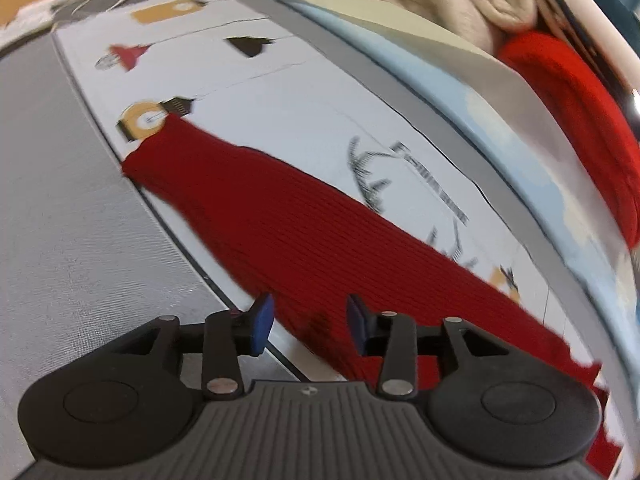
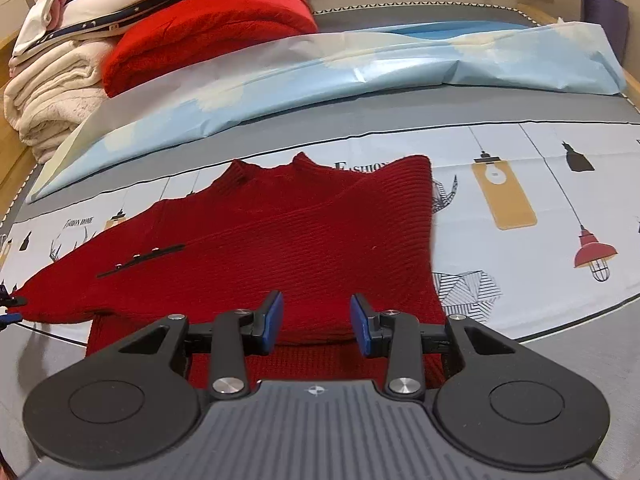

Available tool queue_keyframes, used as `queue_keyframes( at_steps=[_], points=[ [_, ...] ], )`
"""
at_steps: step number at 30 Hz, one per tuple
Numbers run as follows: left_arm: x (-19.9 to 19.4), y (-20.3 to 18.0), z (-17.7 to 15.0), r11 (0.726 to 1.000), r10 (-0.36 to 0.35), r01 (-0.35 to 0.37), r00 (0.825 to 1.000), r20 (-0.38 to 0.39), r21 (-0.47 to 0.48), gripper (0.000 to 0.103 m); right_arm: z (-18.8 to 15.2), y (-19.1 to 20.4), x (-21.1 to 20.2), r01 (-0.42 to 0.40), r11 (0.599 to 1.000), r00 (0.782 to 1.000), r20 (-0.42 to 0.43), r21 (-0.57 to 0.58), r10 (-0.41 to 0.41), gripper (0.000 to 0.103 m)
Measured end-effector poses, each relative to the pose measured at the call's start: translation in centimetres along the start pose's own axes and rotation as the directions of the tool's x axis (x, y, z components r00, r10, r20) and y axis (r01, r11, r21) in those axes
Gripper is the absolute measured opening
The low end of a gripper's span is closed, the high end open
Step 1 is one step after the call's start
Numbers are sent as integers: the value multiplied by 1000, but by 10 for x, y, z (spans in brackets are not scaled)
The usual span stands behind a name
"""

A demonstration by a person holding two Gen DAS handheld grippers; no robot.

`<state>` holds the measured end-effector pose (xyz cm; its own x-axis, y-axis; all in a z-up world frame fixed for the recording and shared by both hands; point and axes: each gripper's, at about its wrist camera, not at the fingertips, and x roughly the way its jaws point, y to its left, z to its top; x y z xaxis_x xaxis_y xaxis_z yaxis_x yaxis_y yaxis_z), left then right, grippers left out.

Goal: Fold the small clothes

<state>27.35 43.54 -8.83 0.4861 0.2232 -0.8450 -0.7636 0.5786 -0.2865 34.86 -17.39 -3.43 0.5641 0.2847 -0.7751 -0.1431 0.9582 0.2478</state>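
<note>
A dark red ribbed sweater (image 2: pixel 304 240) lies flat on a printed white sheet (image 2: pixel 520 280) on the bed. Its right side is folded over the body; its left sleeve stretches out to the left. My right gripper (image 2: pixel 316 322) is open and empty, just above the sweater's lower hem. In the left wrist view the sleeve (image 1: pixel 280 220) runs diagonally from the cuff at the upper left down to my left gripper (image 1: pixel 310 322), which is open with its jaws on either side of the sleeve fabric, near the sheet's edge. The left gripper's tip (image 2: pixel 10 308) shows at the sleeve end.
A stack of folded clothes stands at the back left: a bright red knit (image 2: pixel 208 28), cream blankets (image 2: pixel 52 92) and a white garment. A light blue sheet (image 2: pixel 360 64) lies behind the sweater. Grey mattress (image 1: pixel 80 240) borders the printed sheet.
</note>
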Motion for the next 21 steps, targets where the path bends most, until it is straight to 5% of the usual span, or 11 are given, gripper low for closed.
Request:
queue_keyframes(
  at_steps=[6, 12, 14, 18, 21],
  points=[
    [20, 41, 8, 983, -19, 16, 1000, -15, -182, 49, 0, 3, 8, 4, 1000, 1000, -14, -3, -4, 39],
    [28, 53, 17, 973, -44, 47, 999, 19, -225, 44, 2, 3, 13, 9, 1000, 1000, -22, -2, -9, 39],
    [29, 49, 18, 977, -21, 23, 1000, 11, -210, 15, 2, 3, 16, 12, 1000, 1000, -26, -1, -12, 39],
    [8, 16, 20, 994, 42, -31, 995, 95, -108, 12, 1, 4, 19, 15, 1000, 999, -33, 1, -15, 39],
    [-39, -50, 14, 995, -41, 16, 966, 254, 100, 11, 3, 5, 19, 11, 1000, 1000, -29, 2, -11, 39]
  ],
)
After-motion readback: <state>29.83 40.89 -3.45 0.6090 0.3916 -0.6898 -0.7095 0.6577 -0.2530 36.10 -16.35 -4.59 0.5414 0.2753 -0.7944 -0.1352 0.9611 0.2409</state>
